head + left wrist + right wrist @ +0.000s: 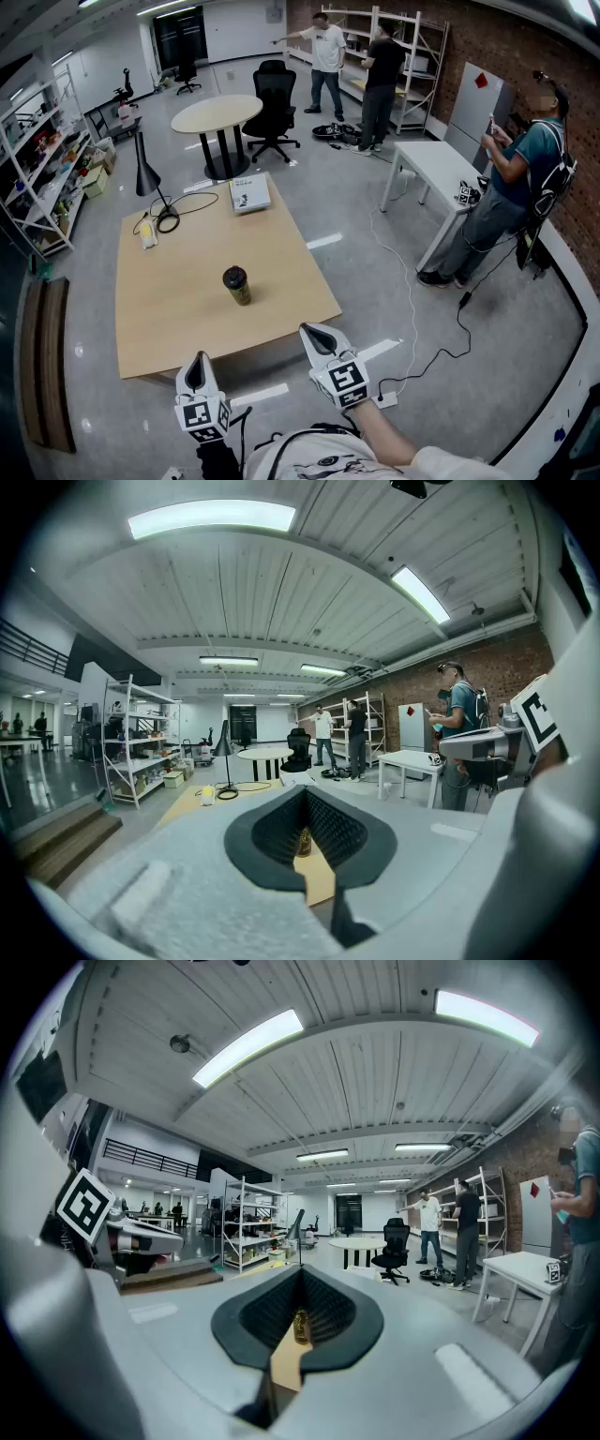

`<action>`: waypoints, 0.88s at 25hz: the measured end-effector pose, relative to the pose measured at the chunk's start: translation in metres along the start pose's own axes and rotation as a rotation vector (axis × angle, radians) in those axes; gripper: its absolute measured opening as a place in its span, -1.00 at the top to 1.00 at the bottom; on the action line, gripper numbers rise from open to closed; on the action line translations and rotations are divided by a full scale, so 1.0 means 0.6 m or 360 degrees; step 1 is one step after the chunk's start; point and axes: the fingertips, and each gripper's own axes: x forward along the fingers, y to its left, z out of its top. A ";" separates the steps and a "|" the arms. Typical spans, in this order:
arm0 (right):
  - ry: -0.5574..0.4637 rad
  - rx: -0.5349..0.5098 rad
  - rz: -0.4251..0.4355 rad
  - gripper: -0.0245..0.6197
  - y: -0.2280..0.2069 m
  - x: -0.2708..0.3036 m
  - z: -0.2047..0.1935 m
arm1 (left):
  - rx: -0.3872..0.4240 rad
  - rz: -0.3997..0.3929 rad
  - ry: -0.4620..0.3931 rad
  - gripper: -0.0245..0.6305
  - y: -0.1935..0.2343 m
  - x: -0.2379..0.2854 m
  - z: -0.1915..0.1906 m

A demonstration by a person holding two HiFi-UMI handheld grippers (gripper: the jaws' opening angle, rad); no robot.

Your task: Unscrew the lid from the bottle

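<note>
A small bottle point(236, 285) with a dark lid stands upright near the middle of the light wooden table point(178, 319). Both grippers hover below the table's near edge, apart from the bottle. My left gripper point(197, 364) is shut with nothing in it, and so is my right gripper point(315, 332). In the left gripper view, the bottle point(304, 842) shows far off through the notch of the closed left gripper point(306, 793). The right gripper view has the bottle point(300, 1327) in the notch of the closed right gripper point(302, 1270).
On the table's far side are a black desk lamp point(145, 169) with its cable, a small white object point(148, 234) and a book point(249, 193). Beyond stand a round table point(217, 114), an office chair point(273, 101), a white table point(441, 173), shelves and several people.
</note>
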 end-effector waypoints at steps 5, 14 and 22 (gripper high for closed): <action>-0.0003 0.0001 -0.0003 0.91 -0.023 -0.008 -0.003 | 0.0003 -0.0008 0.0006 0.92 -0.020 0.012 -0.002; -0.0045 0.0046 0.0117 0.91 -0.034 -0.023 -0.004 | -0.0011 -0.0023 0.0019 0.92 -0.056 0.015 -0.012; -0.0019 0.0056 0.0159 0.90 -0.068 -0.064 -0.029 | 0.0012 -0.0222 0.0080 0.41 -0.121 0.021 -0.050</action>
